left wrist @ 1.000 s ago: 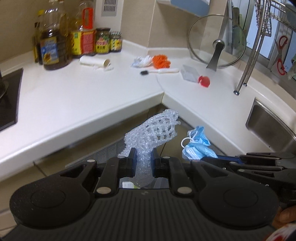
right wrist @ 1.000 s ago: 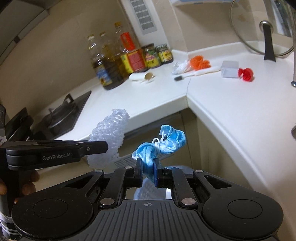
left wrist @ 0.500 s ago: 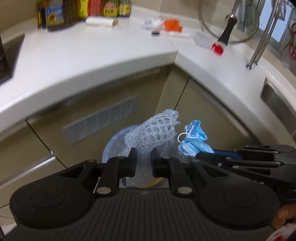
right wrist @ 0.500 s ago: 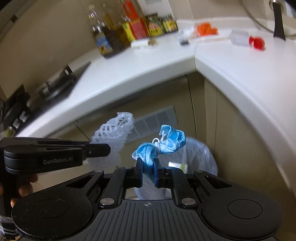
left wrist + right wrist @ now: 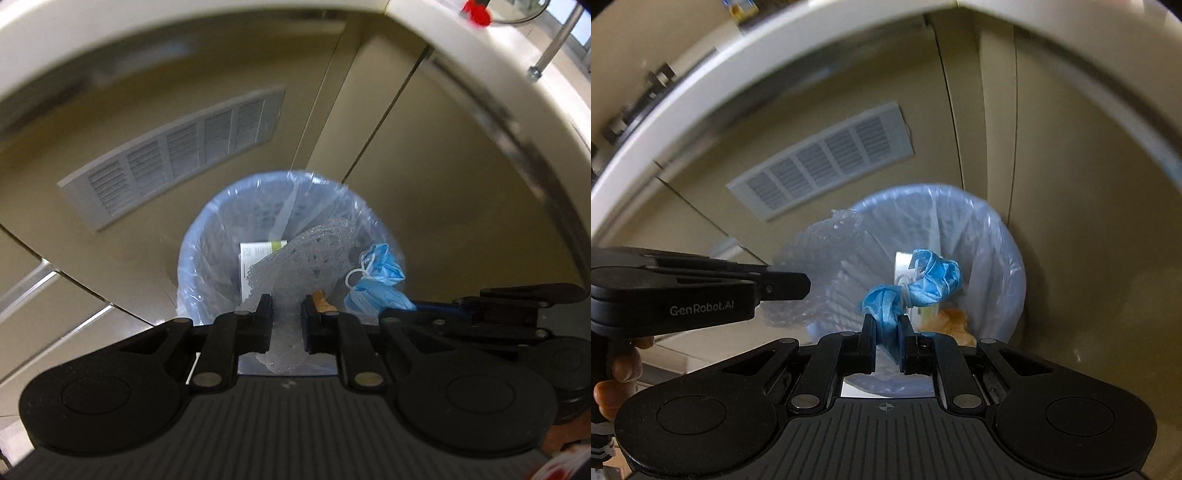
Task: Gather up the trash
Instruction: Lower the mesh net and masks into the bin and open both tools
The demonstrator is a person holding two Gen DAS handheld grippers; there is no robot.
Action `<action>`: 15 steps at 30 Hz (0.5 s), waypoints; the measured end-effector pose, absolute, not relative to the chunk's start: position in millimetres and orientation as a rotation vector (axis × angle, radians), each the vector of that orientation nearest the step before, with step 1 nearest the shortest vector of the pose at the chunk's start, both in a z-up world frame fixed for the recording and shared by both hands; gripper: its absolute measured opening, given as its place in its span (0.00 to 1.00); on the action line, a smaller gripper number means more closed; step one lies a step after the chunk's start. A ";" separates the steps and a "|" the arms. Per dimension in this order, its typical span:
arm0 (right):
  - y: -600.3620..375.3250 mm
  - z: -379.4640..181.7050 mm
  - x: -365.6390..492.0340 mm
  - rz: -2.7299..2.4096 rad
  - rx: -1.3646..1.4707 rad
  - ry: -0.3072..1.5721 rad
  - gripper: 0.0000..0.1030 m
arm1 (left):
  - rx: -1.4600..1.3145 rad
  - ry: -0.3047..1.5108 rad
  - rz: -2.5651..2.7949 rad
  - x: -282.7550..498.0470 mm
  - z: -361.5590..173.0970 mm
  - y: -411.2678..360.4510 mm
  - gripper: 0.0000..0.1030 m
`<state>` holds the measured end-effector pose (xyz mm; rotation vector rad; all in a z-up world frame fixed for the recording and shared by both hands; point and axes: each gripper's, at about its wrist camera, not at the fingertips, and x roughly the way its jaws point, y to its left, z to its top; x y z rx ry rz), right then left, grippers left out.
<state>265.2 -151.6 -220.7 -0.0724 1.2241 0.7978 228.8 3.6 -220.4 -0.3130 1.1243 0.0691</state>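
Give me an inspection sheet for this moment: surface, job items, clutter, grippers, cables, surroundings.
Surface: countertop edge only, blurred.
Job's things: foam net and blue face mask held over lined trash bin.
Clutter: paper and orange scraps already in bin.
Grippers: left hand-held gripper shut on foam net; right hand-held gripper shut on face mask.
Cables: nothing seen.
Surroundings: cabinet doors, vent grille.

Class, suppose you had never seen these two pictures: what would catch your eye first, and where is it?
First, the blue mask, crumpled and pinched in the right gripper above the lined bin. Next, the clear foam net, clamped in the left gripper over the same bin, which stands on the floor against the cabinets. Paper and something orange-brown already lie inside.
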 end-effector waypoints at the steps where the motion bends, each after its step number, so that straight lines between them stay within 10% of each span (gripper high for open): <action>1: -149.2 -226.2 266.0 0.795 -0.080 1.230 0.11 | -0.319 1.135 0.068 232.0 -226.5 5.0 0.13; 15: -126.7 -278.0 291.3 0.753 -0.133 1.284 0.11 | -0.340 1.222 0.058 264.4 -287.1 16.0 0.14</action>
